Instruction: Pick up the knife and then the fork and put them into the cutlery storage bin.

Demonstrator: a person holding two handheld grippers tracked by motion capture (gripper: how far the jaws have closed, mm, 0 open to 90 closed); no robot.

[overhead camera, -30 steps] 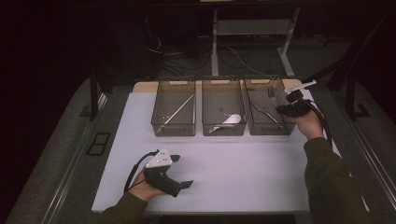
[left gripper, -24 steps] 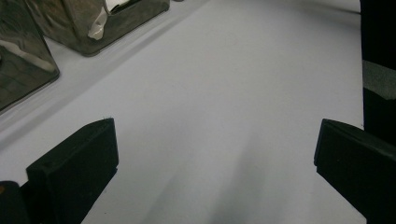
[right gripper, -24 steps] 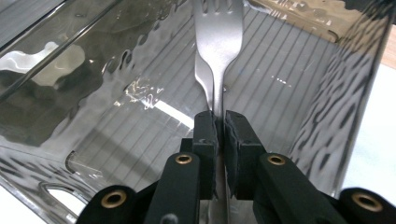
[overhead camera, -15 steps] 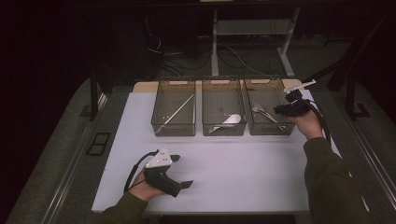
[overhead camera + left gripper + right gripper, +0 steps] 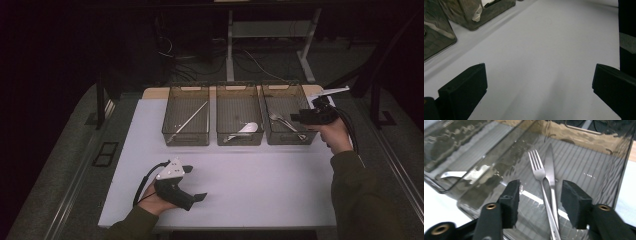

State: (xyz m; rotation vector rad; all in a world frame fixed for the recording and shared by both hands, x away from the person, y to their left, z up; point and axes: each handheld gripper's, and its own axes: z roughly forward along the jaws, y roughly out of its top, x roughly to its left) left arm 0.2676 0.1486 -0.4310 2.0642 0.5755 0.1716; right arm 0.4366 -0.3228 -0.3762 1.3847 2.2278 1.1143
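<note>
Smoked clear plastic forms three bins in a row at the far side of the white bench (image 5: 280,200). The right bin (image 5: 266,92) holds a steel fork (image 5: 537,174) and a knife (image 5: 549,167), lying side by side on its ribbed floor with handles crossing near the close wall. The middle bin (image 5: 239,141) holds a white spoon (image 5: 247,128); the left bin (image 5: 186,140) holds a long thin utensil (image 5: 192,117) laid slantwise.

The right gripper (image 5: 294,117) hangs at the right edge of the right bin, carried by the right hand (image 5: 334,136). In the right gripper view, its fingers (image 5: 511,195) stand about half open and have just been opening. The fork and knife handles run between them, lower down in the bin, and the pads press on neither. Both pieces rest free on the bin floor.

The left gripper (image 5: 201,197) lies low over the near part of the bench, well apart from the bins, in the left hand (image 5: 159,200). In the left gripper view, its fingers (image 5: 465,86) stand wide open over bare bench, with nothing between them. The bin corners show at that view's upper left.
</note>
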